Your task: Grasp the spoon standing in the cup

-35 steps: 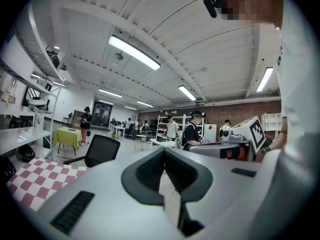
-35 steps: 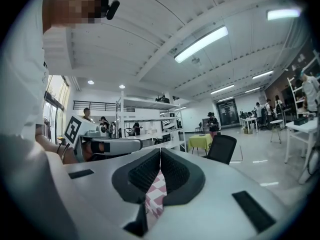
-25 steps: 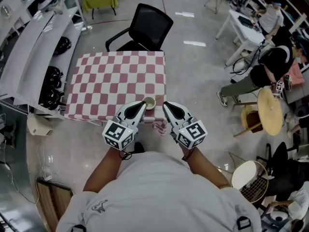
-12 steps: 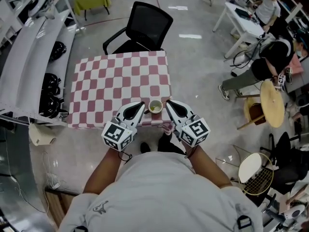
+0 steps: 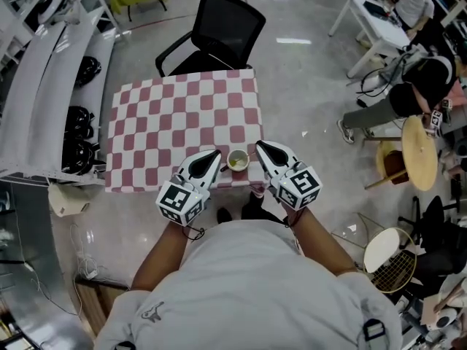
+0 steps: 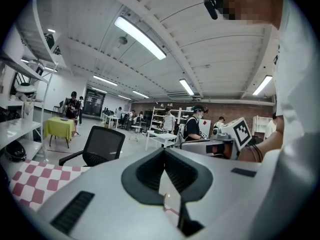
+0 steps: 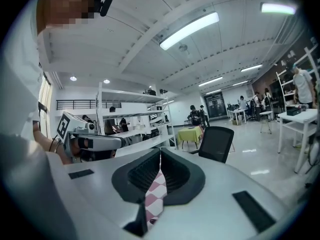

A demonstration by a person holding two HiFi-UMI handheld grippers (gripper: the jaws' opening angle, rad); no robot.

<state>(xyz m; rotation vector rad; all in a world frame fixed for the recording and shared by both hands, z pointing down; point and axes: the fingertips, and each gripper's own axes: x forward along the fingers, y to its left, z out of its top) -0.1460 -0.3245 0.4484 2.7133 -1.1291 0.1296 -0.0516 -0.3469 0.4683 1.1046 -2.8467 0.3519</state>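
Observation:
A small pale cup stands near the front edge of the red-and-white checked table, toward its right corner. The spoon in it is too small to make out clearly. My left gripper sits just left of the cup and my right gripper just right of it, both pointing away from me. In both gripper views the jaws meet at their tips with nothing between them. Those views look up across the room, and neither shows the cup.
A black office chair stands behind the table. Grey shelving runs along the left. To the right are a seated person, a round wooden stool and white desks.
The head view has drifted, so the table and cup sit a little further right and lower in it. Both grippers stay shut on either side of the cup.

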